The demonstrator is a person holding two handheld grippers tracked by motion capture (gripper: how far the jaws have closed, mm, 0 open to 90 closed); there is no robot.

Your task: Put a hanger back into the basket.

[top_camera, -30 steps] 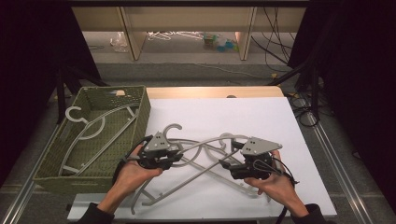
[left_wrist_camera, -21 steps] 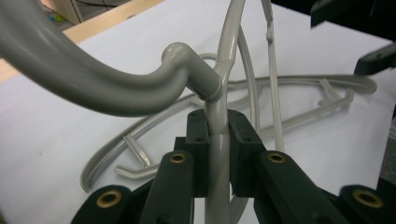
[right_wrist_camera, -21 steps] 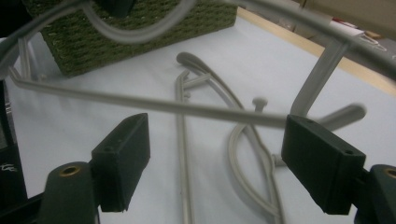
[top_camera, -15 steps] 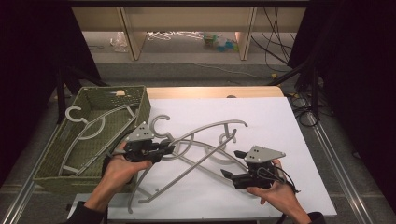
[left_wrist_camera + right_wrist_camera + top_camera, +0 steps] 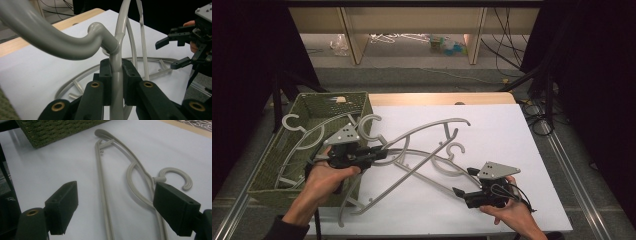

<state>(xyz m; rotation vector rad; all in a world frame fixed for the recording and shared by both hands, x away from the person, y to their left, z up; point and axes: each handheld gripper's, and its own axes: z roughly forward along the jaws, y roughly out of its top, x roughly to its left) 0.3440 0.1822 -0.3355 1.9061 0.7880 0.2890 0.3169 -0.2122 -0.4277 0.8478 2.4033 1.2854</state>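
Left gripper point(image 5: 379, 152) clamped on grey plastic hanger point(image 5: 427, 131) neck beside green basket point(image 5: 319, 107): light, stiff, slick; right gripper point(image 5: 462, 181) jaws just opened, empty.

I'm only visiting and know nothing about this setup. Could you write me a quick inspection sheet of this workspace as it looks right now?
Surface: white sheet over a wooden table.
Job's things: one grey plastic clothes hanger lifted at a tilt; a second grey hanger flat on the sheet; more grey hangers in the green woven basket at the left edge.
Clutter: nothing seen on the sheet.
Grippers: left gripper shut on the lifted hanger just below its hook; right gripper open, its jaws just widened, nothing between them, above the flat hanger.
Cables: black cable at the right gripper.
Surroundings: wooden shelf, floor litter, dark curtains.
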